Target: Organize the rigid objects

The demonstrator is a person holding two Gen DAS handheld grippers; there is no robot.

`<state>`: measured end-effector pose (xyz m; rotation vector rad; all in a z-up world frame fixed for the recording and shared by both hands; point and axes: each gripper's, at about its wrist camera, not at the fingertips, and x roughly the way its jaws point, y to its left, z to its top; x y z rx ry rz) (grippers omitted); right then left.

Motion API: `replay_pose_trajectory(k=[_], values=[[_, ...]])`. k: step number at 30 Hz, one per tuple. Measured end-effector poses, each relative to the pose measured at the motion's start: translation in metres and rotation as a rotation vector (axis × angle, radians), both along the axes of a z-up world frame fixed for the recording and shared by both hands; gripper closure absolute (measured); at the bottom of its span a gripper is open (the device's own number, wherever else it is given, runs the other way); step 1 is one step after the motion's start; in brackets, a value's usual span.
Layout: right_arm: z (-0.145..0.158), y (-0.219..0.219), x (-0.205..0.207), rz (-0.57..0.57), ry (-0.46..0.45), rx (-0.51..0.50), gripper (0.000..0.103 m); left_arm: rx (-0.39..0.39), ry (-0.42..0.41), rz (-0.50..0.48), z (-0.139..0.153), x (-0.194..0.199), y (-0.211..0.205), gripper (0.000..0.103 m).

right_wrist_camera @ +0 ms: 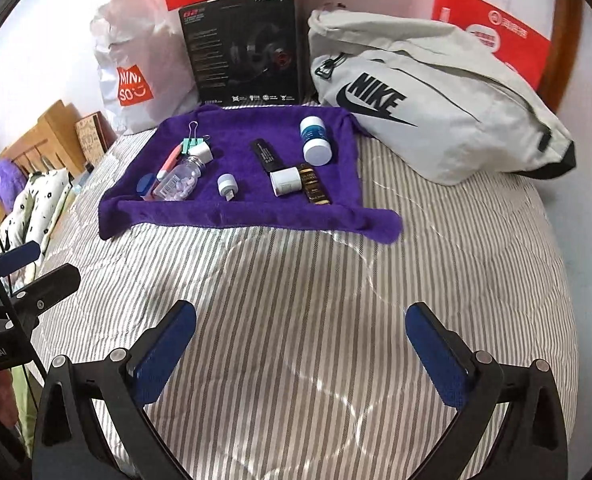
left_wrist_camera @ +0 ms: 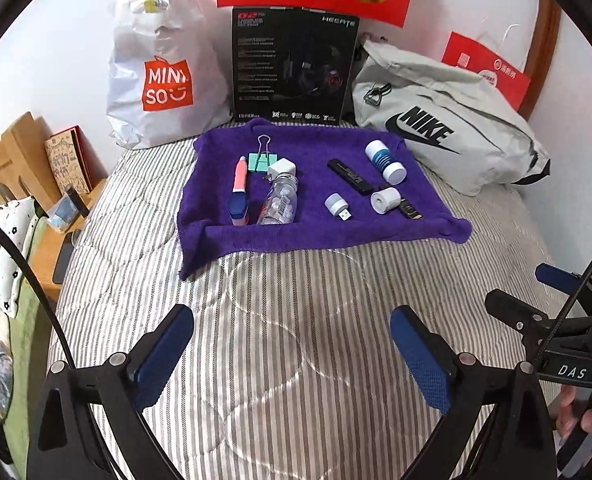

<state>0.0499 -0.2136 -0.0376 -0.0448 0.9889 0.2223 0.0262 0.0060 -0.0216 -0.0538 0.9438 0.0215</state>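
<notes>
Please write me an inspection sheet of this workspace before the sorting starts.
Surface: striped quilt on a bed, with a purple towel spread flat on it.
Job's things: all on the towel: binder clip, white charger plug, pink-and-blue pen-like item, clear pill bottle, small USB light, black stick, blue-and-white bottle, white cap, dark labelled tube.
Clutter: nothing seen on the towel beyond these.
Grippers: left hand-held gripper and right hand-held gripper both open, empty, above the quilt.
Cables: black cable at left edge.
Surroundings: Miniso bag, headset box, Nike bag, red paper bag, wooden headboard.
</notes>
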Motion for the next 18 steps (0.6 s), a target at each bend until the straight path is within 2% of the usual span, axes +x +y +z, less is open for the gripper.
replay_pose_trajectory(k=[12,18], values=[[0.01,-0.008,-0.025,-0.015,0.0,0.006,0.0,0.015,-0.046,0.004,0.012,-0.025,-0.003,0.003],[0.014,-0.01,-0.029,-0.029,-0.008,0.002,0.0,0.032,-0.038,0.007,0.01,-0.031,-0.002,0.003]])
